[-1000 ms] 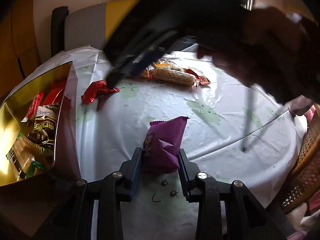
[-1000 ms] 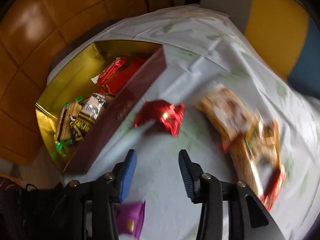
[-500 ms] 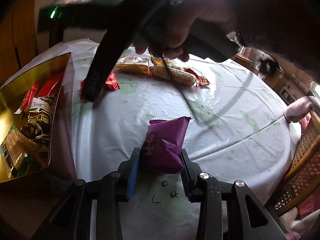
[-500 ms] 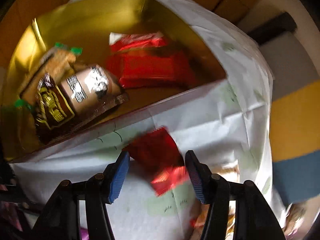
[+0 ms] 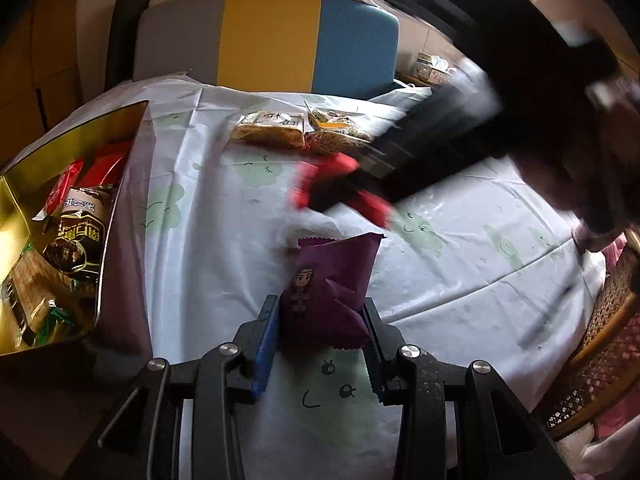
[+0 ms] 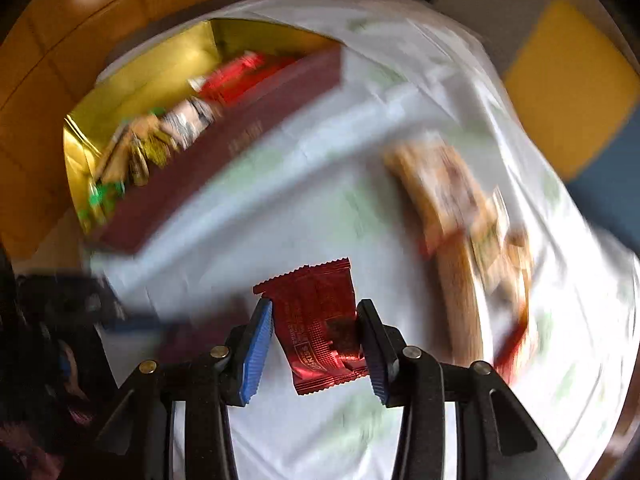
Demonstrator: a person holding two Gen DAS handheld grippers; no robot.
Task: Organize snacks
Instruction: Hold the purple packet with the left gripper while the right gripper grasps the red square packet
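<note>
A purple snack packet [image 5: 332, 276] stands upright on the white tablecloth [image 5: 224, 240], and my left gripper [image 5: 320, 314] is shut on its lower half. My right gripper [image 6: 315, 320] has a red foil snack packet [image 6: 316, 288] between its blue pads; its jaws are closing and the pads touch both edges of the packet. The packet looks sharp while the table behind it is blurred. In the left wrist view the right gripper [image 5: 340, 196] is a dark blur over the table's middle with the red packet [image 5: 372, 208]. An open gold box [image 5: 72, 148] at the left holds several snacks.
Tan and orange snack packets [image 5: 272, 130] lie at the table's far side, also seen as the blurred packets [image 6: 440, 188]. The box's maroon wall [image 6: 224, 152] faces the table. A grey, yellow and blue chair back [image 5: 272, 36] stands behind; a wicker chair [image 5: 608, 340] is at the right.
The right gripper swung from beside the gold box toward the table's middle, and the red packet came up between its jaws. The left gripper and purple packet stayed put.
</note>
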